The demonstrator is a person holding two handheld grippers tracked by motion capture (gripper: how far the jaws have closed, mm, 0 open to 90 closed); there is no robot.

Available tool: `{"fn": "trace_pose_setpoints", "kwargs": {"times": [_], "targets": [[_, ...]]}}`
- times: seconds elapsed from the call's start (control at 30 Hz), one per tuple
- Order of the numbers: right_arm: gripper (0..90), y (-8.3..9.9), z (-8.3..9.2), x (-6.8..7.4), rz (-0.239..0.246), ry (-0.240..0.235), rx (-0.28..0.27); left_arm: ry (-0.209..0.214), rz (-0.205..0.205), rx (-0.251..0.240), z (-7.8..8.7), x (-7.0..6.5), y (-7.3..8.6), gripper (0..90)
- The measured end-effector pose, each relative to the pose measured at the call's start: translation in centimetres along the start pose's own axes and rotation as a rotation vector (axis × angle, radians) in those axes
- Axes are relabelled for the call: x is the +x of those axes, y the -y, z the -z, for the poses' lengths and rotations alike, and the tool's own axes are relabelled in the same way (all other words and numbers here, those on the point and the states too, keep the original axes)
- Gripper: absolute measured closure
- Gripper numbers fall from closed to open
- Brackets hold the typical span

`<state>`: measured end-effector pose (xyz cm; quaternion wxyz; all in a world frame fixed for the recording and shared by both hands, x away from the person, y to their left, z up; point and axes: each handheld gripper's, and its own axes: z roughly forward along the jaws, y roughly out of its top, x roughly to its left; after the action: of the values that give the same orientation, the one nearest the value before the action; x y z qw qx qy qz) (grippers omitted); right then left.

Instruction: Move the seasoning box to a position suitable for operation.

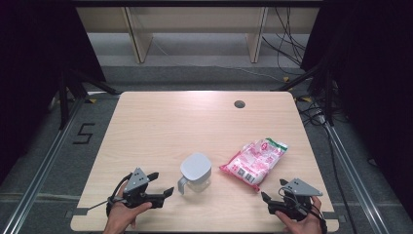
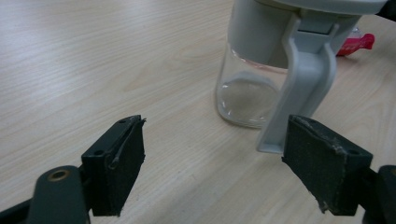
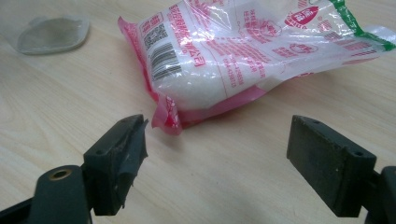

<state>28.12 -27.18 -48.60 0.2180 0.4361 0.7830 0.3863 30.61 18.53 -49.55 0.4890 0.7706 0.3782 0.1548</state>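
Note:
A clear glass jar (image 1: pixel 196 173) with a grey lid and a grey side handle (image 2: pixel 303 93) stands near the table's front middle. Just right of it lies a pink and white plastic bag of white grains (image 1: pixel 254 161). My left gripper (image 1: pixel 163 183) rests left of the jar, open, and points at it. In the left gripper view the left gripper (image 2: pixel 212 168) is open on bare table, with the jar (image 2: pixel 254 70) a little ahead. My right gripper (image 1: pixel 273 190) sits at the front right, open, below the bag. In the right gripper view the right gripper (image 3: pixel 215 163) faces the bag's (image 3: pixel 243 56) sealed corner without touching it.
The light wooden table (image 1: pixel 160 126) has a round cable hole (image 1: pixel 239 104) at its far side. The jar's glass base (image 3: pixel 53 32) shows at the upper left of the right gripper view. Wooden furniture legs and cables stand on the floor beyond the table.

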Motion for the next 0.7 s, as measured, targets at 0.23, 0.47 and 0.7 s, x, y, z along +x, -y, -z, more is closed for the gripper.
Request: {"fn": "trace_pose_setpoints", "kwargs": {"times": [0.23,0.47,0.7], "targets": [[20.7,-0.1,0.0,0.1,0.01,-0.01,0.006,0.011,-0.01,-0.008,0.2,-0.3,0.0,18.6],[20.7,-0.2,0.1,0.1,0.023,-0.013,0.018,0.02,-0.044,-0.018,0.1,-1.1,-0.3,21.4],[20.7,-0.2,0.0,0.2,0.02,-0.021,0.02,0.085,-0.114,-0.046,-1.3,-2.4,-1.2,37.2]]}}
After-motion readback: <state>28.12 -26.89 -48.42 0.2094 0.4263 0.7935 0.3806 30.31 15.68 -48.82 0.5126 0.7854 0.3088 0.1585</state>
